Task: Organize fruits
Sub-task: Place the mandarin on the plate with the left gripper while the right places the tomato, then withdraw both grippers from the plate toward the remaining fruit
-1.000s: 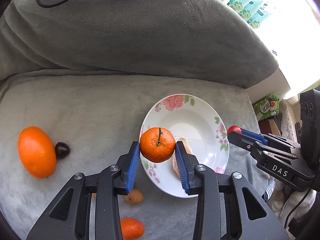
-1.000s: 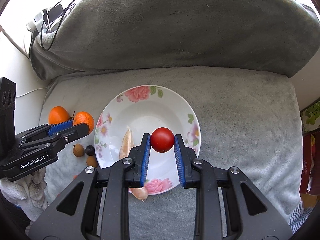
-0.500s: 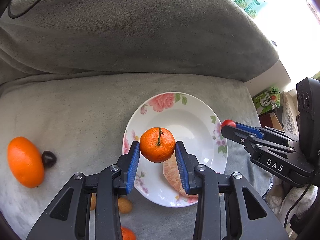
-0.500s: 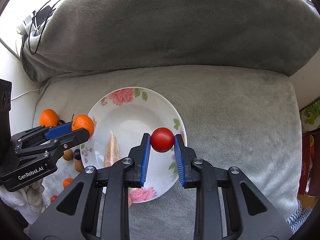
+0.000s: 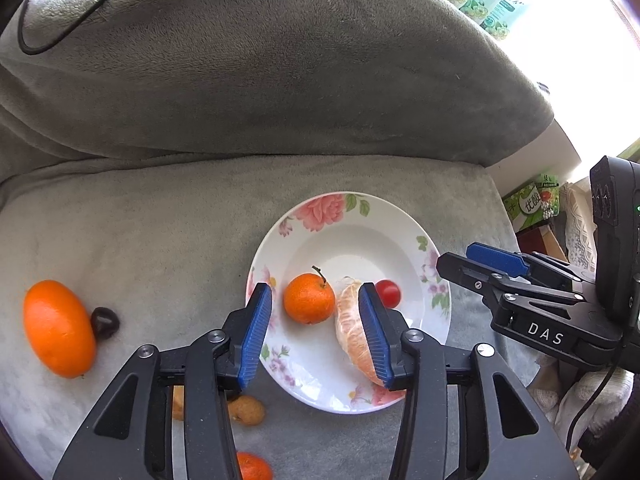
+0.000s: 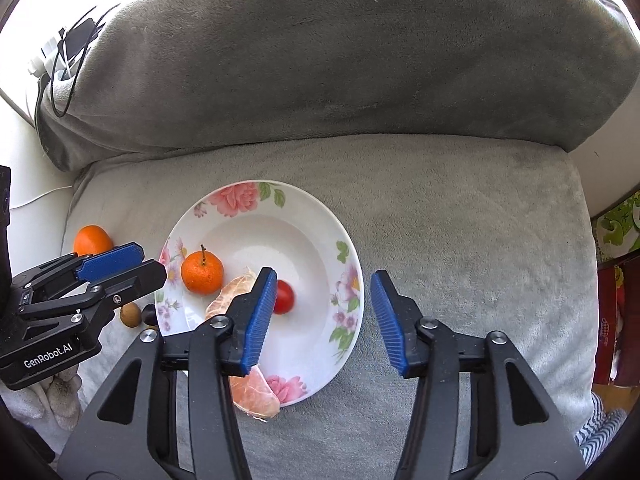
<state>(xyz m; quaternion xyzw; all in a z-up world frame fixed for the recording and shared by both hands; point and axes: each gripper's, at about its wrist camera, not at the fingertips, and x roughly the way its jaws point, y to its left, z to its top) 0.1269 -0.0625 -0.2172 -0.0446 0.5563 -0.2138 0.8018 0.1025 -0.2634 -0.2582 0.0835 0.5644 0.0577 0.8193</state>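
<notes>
A white flowered plate point(image 5: 400, 216) point(image 6: 280, 196) lies on the grey cushion. In it rest a small mandarin point(image 5: 309, 298) point(image 6: 202, 273), a peeled citrus segment point(image 5: 350, 320) point(image 6: 228, 300) and a red cherry tomato point(image 5: 388, 293) point(image 6: 285, 297). My left gripper point(image 5: 314, 294) hovers over the plate with its jaws opening. The mandarin lies below and between them, clear of both pads. My right gripper point(image 6: 325, 278) is also opening, with nothing between its fingers. The tomato sits just beside its left finger.
Left of the plate on the cushion lie a large orange point(image 5: 58, 328) point(image 6: 92, 240), a dark fruit point(image 5: 105, 322), a brown longan point(image 5: 248, 410) point(image 6: 130, 314) and another orange fruit point(image 5: 252, 466). A grey backrest point(image 6: 320, 60) rises behind. Cables point(image 6: 64, 68) hang at far left.
Both grippers have let go. The mandarin left the left jaws and the tomato the right jaws; both now lie in the plate. Both sets of jaws stand wider.
</notes>
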